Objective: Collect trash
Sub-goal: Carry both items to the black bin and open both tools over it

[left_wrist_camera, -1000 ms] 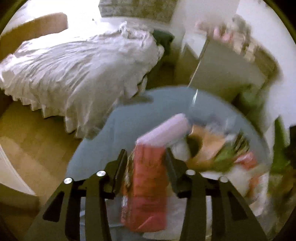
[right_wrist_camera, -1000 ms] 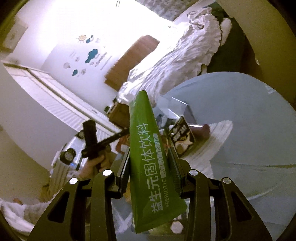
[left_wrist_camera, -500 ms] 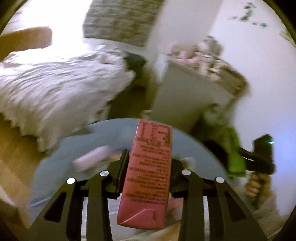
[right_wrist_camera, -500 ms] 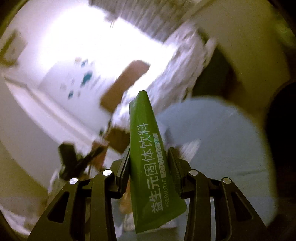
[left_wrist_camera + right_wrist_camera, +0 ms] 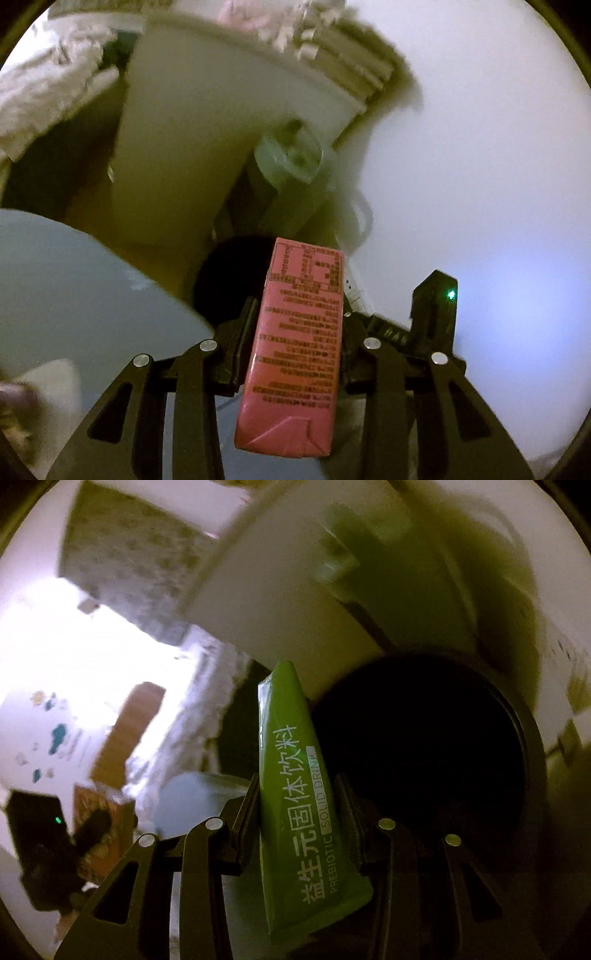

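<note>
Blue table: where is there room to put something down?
The blue table looks bare from its curved edge by the dark bin opening back toward the left. It gets crowded at the lower left corner, where blurry white and pinkish things lie.

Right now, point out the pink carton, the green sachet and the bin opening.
pink carton (image 5: 299,343), left wrist view, printed face.
green sachet (image 5: 295,775), right wrist view, lettered front.
bin opening (image 5: 424,746), right wrist view, dark interior.

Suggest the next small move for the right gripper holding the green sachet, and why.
Probably ease the right gripper a little further forward over the dark bin opening, then let go. The green sachet is clamped between its jaws, and its tip only reaches the opening's near rim, so dropping now might miss.
</note>
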`<state>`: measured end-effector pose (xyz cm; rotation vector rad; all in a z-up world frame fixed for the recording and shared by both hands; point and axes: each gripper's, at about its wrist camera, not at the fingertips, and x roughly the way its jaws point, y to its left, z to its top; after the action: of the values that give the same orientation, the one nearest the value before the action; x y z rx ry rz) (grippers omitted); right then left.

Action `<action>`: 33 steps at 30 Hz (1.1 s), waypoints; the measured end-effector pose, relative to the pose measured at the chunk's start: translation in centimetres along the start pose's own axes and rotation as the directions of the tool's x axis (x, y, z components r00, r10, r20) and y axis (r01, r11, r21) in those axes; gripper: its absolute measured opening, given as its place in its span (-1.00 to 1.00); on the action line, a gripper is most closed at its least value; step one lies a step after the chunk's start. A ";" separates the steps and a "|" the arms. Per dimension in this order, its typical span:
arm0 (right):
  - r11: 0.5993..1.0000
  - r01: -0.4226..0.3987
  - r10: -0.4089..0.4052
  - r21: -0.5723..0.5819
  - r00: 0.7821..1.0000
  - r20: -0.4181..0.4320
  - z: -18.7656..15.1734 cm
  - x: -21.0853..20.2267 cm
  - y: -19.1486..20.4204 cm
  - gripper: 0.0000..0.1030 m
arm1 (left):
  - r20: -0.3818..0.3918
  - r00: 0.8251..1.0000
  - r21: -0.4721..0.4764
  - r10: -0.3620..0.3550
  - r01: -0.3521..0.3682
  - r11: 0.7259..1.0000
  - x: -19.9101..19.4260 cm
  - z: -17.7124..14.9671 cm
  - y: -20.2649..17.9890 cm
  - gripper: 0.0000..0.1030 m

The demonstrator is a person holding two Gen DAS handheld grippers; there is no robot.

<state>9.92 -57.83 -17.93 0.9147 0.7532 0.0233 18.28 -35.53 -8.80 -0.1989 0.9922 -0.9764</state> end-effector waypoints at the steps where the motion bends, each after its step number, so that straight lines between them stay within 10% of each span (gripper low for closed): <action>1: 1.000 -0.011 0.011 0.010 1.000 -0.012 0.0 0.5 -0.3 -0.23 | -0.018 1.000 -0.011 -0.002 0.002 1.000 1.2 0.0 -0.1 -0.30; 14: 0.996 0.010 -0.004 0.091 0.998 -0.062 0.2 2.1 -3.4 0.02 | -0.151 0.987 -0.032 0.059 -0.064 0.997 7.8 -1.1 0.2 -0.25; 17: 0.995 0.015 -0.009 0.102 0.999 -0.053 0.1 1.7 -3.5 0.21 | -0.156 0.984 -0.026 0.080 -0.085 0.996 7.5 -1.0 0.0 0.48; 18: 0.994 0.014 -0.009 0.105 0.999 -0.049 0.1 1.6 -3.5 0.21 | -0.145 0.984 -0.018 0.102 -0.105 0.994 7.2 -1.0 -0.1 0.72; 33: 0.999 0.007 -0.007 -0.036 1.000 0.015 -0.6 1.8 -0.4 0.22 | 0.048 0.993 0.037 0.109 -0.111 0.993 -5.5 -3.7 -1.9 0.73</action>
<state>10.76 -57.08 -19.46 0.8774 0.7397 0.0234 13.22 -31.43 -6.49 -0.1312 0.9317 -0.8862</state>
